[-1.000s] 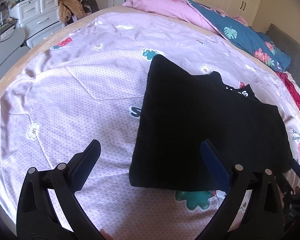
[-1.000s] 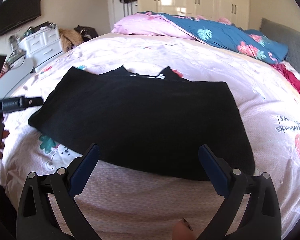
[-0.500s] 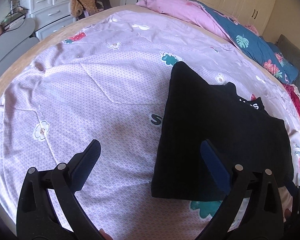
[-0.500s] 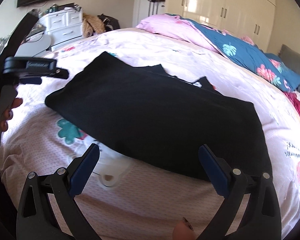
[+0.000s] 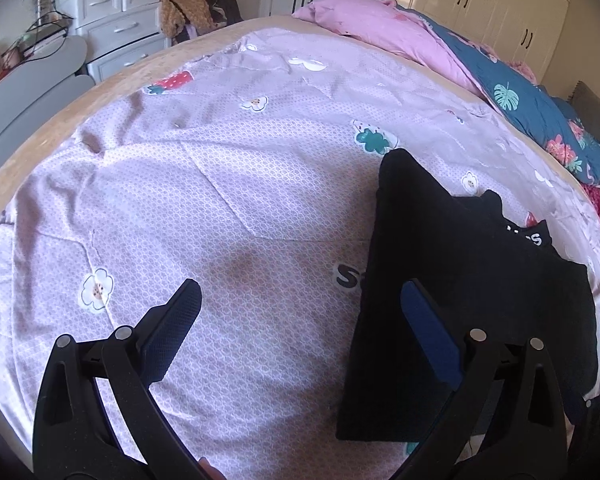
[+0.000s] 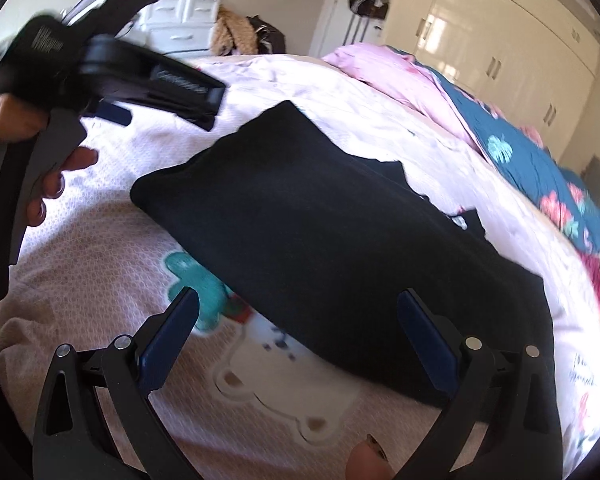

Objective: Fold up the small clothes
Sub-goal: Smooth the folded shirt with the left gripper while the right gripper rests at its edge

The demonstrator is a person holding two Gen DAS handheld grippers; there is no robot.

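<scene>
We see bright daylight washing out the bedsheet (image 6: 300,92) and glaring on the wardrobe doors (image 6: 472,28). Fisheye bends the edges; the right view is motion-blurred.

Folded garment (image 5: 472,292) lying flat on the bedspread (image 5: 220,200), right of centre in the left wrist view. Left gripper (image 5: 300,312) held above the bedspread, jaws spread, right finger over the garment's left edge. Right gripper (image 6: 298,320) at the garment's near edge, jaws apart, empty. Piled quilt (image 5: 440,52) behind the garment, along the bed's far side. Drawer unit (image 5: 116,20) beyond the bed, far left.
</scene>
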